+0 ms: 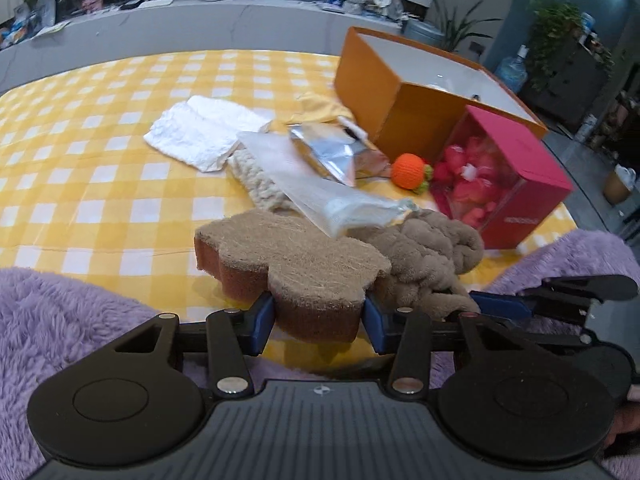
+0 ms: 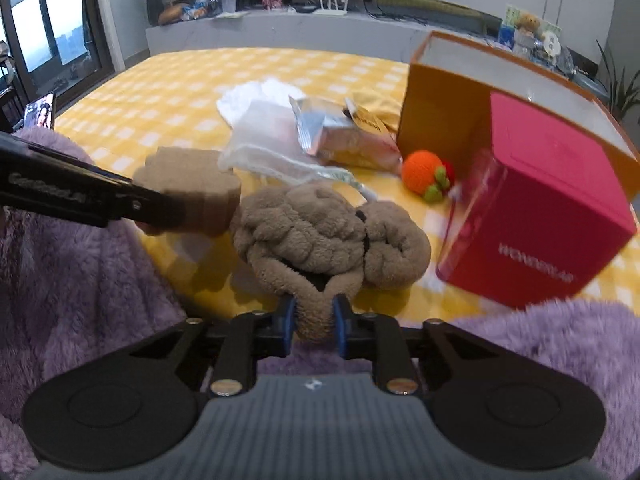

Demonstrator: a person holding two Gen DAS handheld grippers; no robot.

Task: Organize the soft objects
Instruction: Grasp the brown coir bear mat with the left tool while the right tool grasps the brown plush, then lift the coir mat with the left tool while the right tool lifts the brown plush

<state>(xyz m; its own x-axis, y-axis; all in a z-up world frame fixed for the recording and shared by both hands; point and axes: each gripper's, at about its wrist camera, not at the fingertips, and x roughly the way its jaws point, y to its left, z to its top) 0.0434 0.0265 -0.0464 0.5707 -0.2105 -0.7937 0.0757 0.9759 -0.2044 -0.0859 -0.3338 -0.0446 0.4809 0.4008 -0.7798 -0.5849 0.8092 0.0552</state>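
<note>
**padfoot_77:** So the left gripper (image 1: 318, 316) was clamped on the scalloped brown sponge (image 1: 296, 268), pads biting the near lobe only. The right gripper (image 2: 314, 318) was pinched tight on a flap of the tan fleece bundle (image 2: 328, 236). Both soft things were over the near edge of the yellow checked table (image 1: 100, 160), sponge just left of the fleece and about touching it.

**lintroller:** That fleece grip worried me. It only had a thin flap, so I'd guess the bulk could sag or unroll and drag across the table. The clear plastic pouch (image 1: 320, 188) lay right against the far side of both, so it could snag and ride along.

**padfoot_77:** Yeah, and the sponge was held by one edge, so it could pivot in the pads.

**lintroller:** Room-wise, the right side was tight. The pink box (image 2: 548, 208) sat close beside the fleece, with the open orange box (image 2: 448, 116) behind it by the far right corner and the crochet orange (image 2: 424, 176) in between.

**padfoot_77:** Left half and far edge looked wide open though, apart from the white cloth (image 1: 200, 132). The purple fuzzy fabric (image 1: 60, 320) crowded the near edge on both sides.
</note>
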